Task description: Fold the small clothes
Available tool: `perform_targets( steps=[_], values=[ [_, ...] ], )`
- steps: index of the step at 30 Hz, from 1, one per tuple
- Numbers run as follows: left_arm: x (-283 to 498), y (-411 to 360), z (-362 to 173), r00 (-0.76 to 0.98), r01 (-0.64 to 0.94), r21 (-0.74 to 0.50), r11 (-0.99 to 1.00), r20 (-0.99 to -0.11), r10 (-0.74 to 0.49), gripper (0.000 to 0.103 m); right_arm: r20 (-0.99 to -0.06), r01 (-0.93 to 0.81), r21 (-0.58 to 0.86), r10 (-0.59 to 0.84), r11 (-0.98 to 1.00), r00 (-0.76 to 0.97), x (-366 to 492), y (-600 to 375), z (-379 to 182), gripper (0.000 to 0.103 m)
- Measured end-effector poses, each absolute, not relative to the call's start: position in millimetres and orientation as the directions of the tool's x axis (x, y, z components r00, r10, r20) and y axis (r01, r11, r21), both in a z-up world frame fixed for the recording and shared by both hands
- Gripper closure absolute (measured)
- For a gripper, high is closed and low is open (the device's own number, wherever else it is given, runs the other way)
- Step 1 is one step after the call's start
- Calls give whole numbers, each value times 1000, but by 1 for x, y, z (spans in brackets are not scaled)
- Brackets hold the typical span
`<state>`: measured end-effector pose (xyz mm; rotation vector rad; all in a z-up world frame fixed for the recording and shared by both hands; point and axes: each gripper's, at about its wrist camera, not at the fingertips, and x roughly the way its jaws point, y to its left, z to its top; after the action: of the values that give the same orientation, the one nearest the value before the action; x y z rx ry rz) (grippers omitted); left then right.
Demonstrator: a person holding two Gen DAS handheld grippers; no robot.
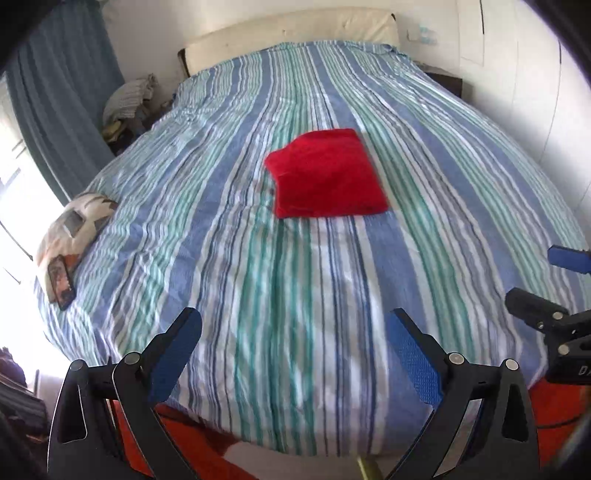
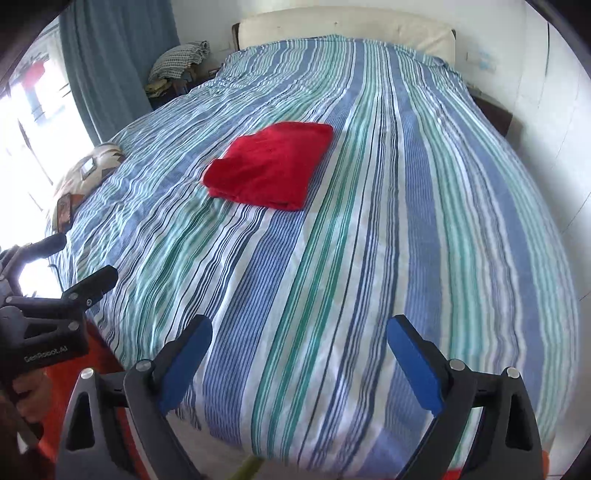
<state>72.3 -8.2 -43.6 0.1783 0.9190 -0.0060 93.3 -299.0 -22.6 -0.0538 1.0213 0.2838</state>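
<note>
- Bed (image 1: 295,332) under a striped blue, green and white cover, filling most of both views; pale headboard (image 1: 295,27) at the far end against a white wall
- Blue curtain (image 1: 62,103) hanging at the far left beside a bright window; heap of laundry (image 1: 129,99) just past the bed's far left corner
- Patterned cushion (image 1: 74,229) on the bed's left edge, with a phone (image 1: 61,282) propped against its near side
- Red garment (image 1: 325,173) folded into a neat, roughly square stack, flat on the cover near the middle of the bed, well apart from both grippers and touched by neither
- Left gripper (image 1: 295,354) hovering over the near end of the bed, blue-padded fingers (image 1: 177,362) spread wide, gripping nothing
- Right gripper (image 2: 299,362) alongside it on the right, likewise spread wide and empty; blue fingertips (image 1: 569,258) visible at the right edge of the left wrist view
</note>
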Motion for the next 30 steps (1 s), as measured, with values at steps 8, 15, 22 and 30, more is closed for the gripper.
perform_targets(
  steps=[8, 15, 22, 30],
  values=[
    [18, -32, -1, 618, 79, 89, 993, -786, 21, 2, -848, -297, 17, 171, 955, 501, 38, -314, 16, 7],
    [-10, -44, 60, 717, 93, 72, 993, -697, -17, 2, -780, -261, -20, 148, 965, 607, 10, -332, 76, 7],
    [-35, -15, 106, 762, 61, 48, 997, -647, -16, 0, -718, -333, 5, 235, 943, 655, -15, -324, 136, 1],
    [-28, 7, 54, 663, 25, 117, 993, -745, 71, 0, -765, -328, 29, 232, 944, 601, -14, -317, 113, 1]
  ],
)
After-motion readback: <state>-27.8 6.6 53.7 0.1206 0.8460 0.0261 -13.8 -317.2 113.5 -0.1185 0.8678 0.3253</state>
